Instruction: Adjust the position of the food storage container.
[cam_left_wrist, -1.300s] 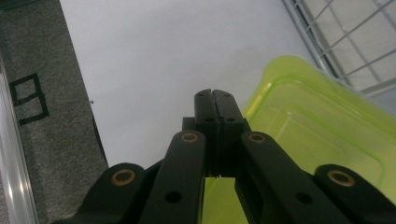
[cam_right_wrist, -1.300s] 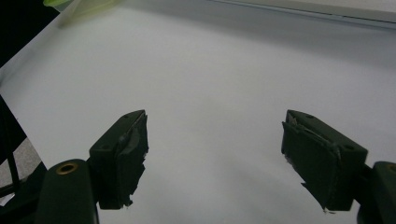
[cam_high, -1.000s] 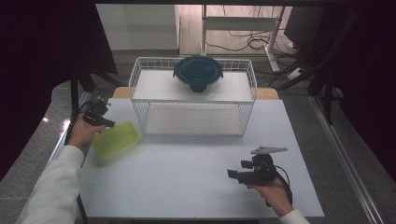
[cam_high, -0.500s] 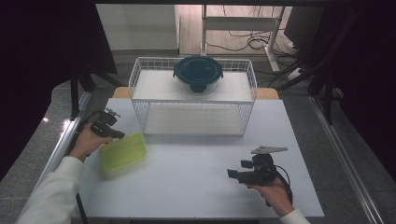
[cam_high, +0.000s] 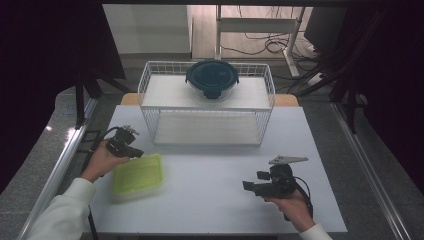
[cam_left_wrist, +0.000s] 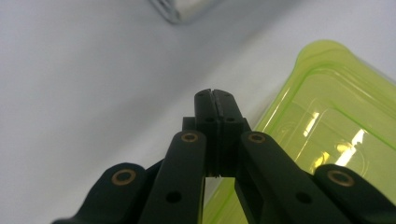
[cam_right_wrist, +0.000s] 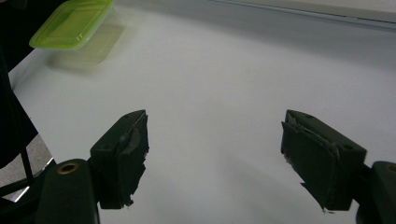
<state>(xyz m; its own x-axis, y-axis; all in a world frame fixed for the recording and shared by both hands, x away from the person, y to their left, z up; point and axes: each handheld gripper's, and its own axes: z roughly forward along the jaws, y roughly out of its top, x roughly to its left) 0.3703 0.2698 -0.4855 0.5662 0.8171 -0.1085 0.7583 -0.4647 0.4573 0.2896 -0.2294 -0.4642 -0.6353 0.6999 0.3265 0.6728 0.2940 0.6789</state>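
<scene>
The green box (cam_high: 138, 175) lies on the white table (cam_high: 215, 200) at its left side, its near-left corner close to the table's left edge; in the high view it has slid nearer the person than it was a second ago. The left gripper (cam_high: 131, 151) sits at the box's far-left corner, jaws pressed flat together with nothing between them; in the left gripper view the closed tips (cam_left_wrist: 215, 100) lie just beside the lid's (cam_left_wrist: 336, 140) rim, and whether they touch it I cannot tell. The right gripper (cam_high: 248, 186) hovers over the table's near-right part, well apart from the box, jaws wide and empty; the right gripper view shows bare table between the pads (cam_right_wrist: 126, 154) and the box (cam_right_wrist: 72, 23) far off at top left. The middle of the table, between box and right gripper, is open; the wire basket (cam_high: 207, 112) stands across the far edge with a dark lidded bowl (cam_high: 212, 78) on its top.
</scene>
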